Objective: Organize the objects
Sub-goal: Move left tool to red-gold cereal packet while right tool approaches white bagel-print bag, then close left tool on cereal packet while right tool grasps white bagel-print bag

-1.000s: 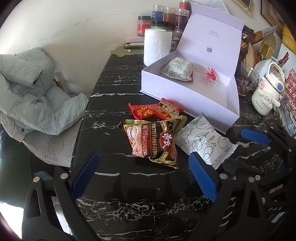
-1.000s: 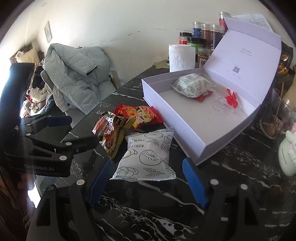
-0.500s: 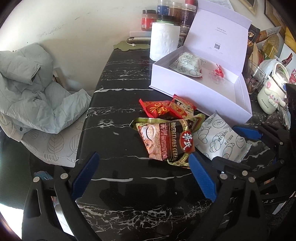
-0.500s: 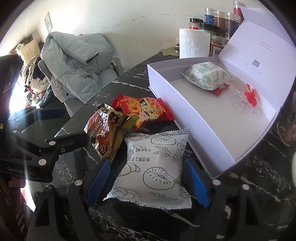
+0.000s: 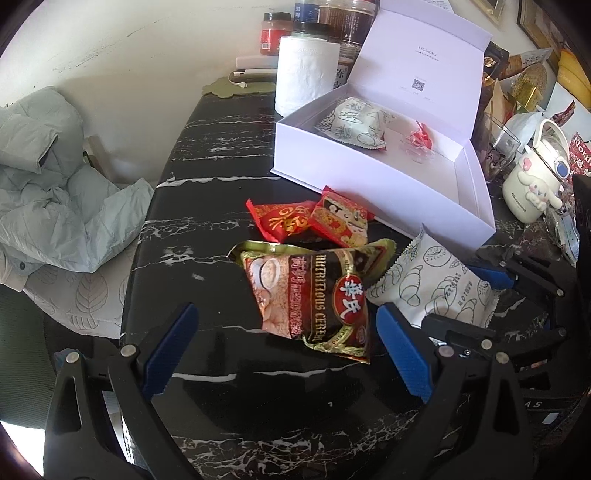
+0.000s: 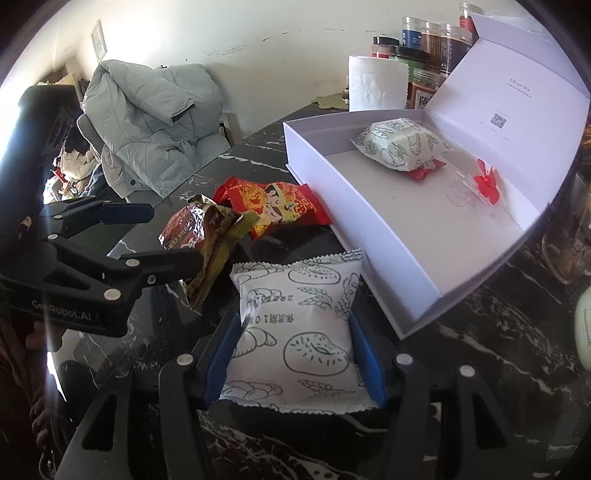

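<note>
1. Right gripper (image 6: 293,354): jaws closing around the white bread packet (image 6: 295,332), blue pads at both its side edges, touching them; packet lying on the black marble table (image 6: 480,350), just beside the near wall of the white box (image 6: 369,229).
2. White bread packet: line drawings of bread and wheat, printed characters too small to read surely.
3. Left gripper (image 5: 284,350): jaws wide open, nothing pressed; cereal packet (image 5: 314,295) lying between the blue pads, nearer to the right one.
4. Cereal packet: gold and dark red, words "NUTRITIOUS CEREAL", red oval with 2 white Chinese characters.
5. Beyond it, 2 red snack packets (image 5: 310,221) with gold Chinese print, close to the box wall.
6. Inside the box, at its far end: second bread packet (image 6: 400,144), same drawings, lying on a small red wrapper (image 6: 424,170); clear clip with red bow (image 6: 480,184) to the right.
7. Open lid (image 6: 509,103): small word "uLucky", QR code below it.
8. Left gripper body in the right wrist view: "GenRobot.AI".
9. Far side: paper roll (image 5: 306,74), jars (image 5: 332,22) with unreadable labels. Right: cartoon dog mug (image 5: 532,184).
</note>
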